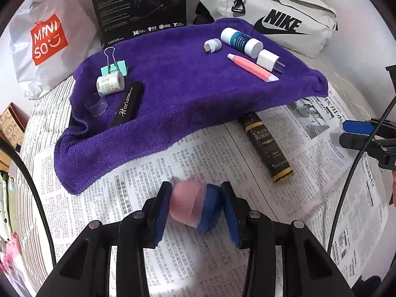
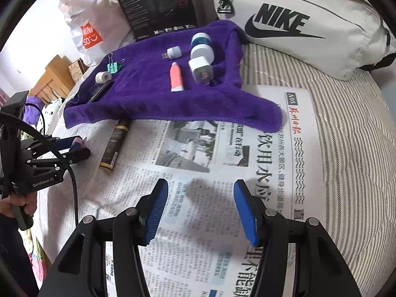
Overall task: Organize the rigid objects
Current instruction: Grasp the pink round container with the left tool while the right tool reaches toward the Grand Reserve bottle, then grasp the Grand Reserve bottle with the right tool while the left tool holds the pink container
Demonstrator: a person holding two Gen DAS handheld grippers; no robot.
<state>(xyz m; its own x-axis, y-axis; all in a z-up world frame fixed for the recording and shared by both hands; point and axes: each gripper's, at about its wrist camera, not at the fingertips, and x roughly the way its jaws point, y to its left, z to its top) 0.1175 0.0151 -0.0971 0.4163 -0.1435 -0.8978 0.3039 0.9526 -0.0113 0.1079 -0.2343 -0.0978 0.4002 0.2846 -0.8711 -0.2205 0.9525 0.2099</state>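
My left gripper (image 1: pixel 195 208) is shut on a pink and blue round object (image 1: pixel 190 205), held just above the newspaper (image 1: pixel 148 173); it also shows in the right wrist view (image 2: pixel 76 144) at far left. My right gripper (image 2: pixel 200 210) is open and empty over the newspaper (image 2: pixel 222 173). On the purple towel (image 1: pixel 173 86) lie a green binder clip (image 1: pixel 113 66), a small white roll (image 1: pixel 110 83), a clear cap (image 1: pixel 96 104), a black Horizon case (image 1: pixel 127 106), a white-blue bottle (image 1: pixel 241 42), a pink tube (image 1: pixel 252 68), a white charger plug (image 1: pixel 268 60) and a small white USB piece (image 1: pixel 212 45).
A dark Grand Reserve box (image 1: pixel 267 148) lies on the newspaper, partly under the towel edge. A Miniso bag (image 1: pixel 47 39), a black Edifier box (image 1: pixel 138 7) and a white Nike bag (image 1: pixel 279 17) stand behind the towel. Striped bedding (image 2: pixel 346 136) lies to the right.
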